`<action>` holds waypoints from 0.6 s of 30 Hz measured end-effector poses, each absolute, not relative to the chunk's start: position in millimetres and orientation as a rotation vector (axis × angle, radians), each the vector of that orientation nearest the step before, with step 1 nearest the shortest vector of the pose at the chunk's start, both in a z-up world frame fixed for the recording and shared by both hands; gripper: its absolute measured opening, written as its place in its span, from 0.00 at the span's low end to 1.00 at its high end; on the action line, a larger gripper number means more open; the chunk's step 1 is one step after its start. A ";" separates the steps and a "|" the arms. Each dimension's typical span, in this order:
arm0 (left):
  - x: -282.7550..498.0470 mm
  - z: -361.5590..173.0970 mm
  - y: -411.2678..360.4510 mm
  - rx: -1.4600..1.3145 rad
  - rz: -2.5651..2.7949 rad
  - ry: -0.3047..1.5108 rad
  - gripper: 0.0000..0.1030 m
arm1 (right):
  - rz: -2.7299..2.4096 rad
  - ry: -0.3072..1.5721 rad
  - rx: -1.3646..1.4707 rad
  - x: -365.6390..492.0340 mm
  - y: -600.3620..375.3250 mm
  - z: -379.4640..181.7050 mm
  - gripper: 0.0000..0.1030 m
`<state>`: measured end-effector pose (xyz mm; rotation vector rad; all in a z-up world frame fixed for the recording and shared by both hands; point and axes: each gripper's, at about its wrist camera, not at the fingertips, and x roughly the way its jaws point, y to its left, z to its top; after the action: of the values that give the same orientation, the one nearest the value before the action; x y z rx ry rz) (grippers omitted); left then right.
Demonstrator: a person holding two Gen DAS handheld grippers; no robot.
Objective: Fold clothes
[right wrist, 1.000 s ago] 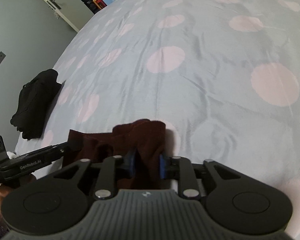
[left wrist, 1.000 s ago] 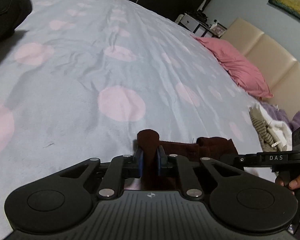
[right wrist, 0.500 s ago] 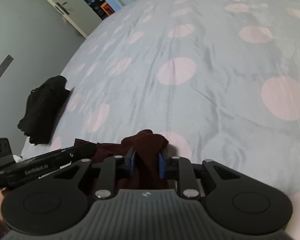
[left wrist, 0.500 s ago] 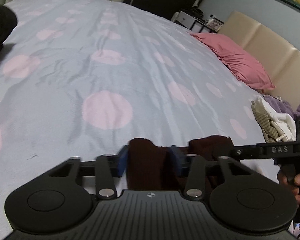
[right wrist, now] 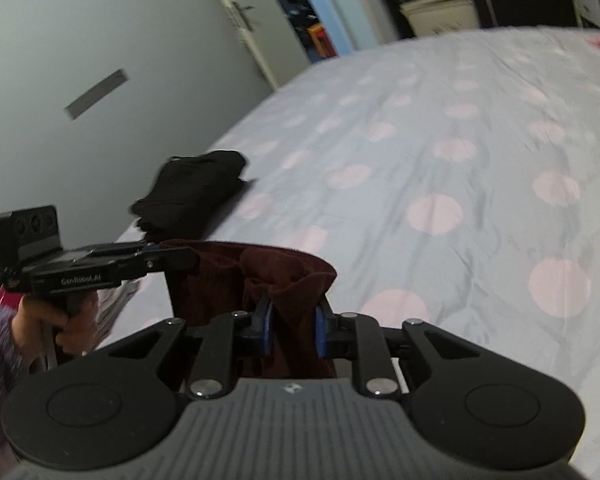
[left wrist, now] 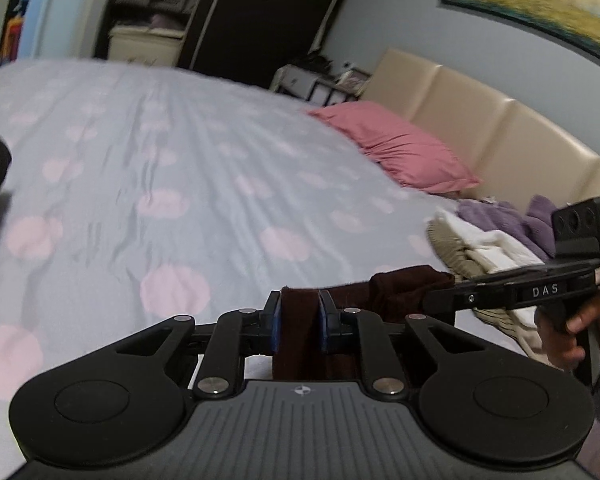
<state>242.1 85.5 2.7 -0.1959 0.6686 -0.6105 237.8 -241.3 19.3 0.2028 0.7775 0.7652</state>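
Note:
A dark maroon garment hangs stretched between both grippers, lifted above the spotted bedsheet. My left gripper has one edge of it between its blue pads, and its jaws are closing on the cloth. In the right wrist view, my right gripper is shut on a bunched fold of the same maroon garment. Each view shows the other gripper from the side: the right gripper and the left gripper, each held by a hand. The hanging lower part of the garment is hidden.
A pink pillow lies by the beige headboard. A pile of purple, white and striped clothes sits at the bed's right side. A black garment lies near the bed's left edge. A grey door stands beyond.
Both grippers rose and lifted the maroon garment off the sheet; the views now take in the room's walls. The left jaws widened half a second ago, then narrowed on the cloth.

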 end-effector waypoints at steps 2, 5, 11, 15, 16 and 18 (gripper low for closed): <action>227.4 15.8 88.2 -0.178 -0.629 0.644 0.15 | 0.794 0.754 0.169 220.6 -242.1 30.1 0.22; 201.3 33.4 91.4 -0.127 -0.664 0.614 0.15 | 0.840 0.725 0.109 190.6 -246.2 41.9 0.22; 142.9 52.1 97.7 -0.035 -0.732 0.593 0.15 | 0.922 0.690 0.016 121.1 -260.0 49.2 0.21; 105.3 59.9 92.5 0.038 -0.788 0.595 0.14 | 0.971 0.689 -0.088 78.0 -257.6 46.6 0.21; 96.5 60.1 90.9 0.061 -0.797 0.603 0.14 | 0.979 0.692 -0.112 68.3 -256.8 45.3 0.21; 78.5 57.7 87.3 0.113 -0.813 0.630 0.14 | 0.998 0.712 -0.132 53.0 -256.7 39.3 0.21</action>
<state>78.5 87.3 57.7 0.1128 0.6298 -0.8130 53.0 -256.7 39.3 -0.1324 0.7119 0.9979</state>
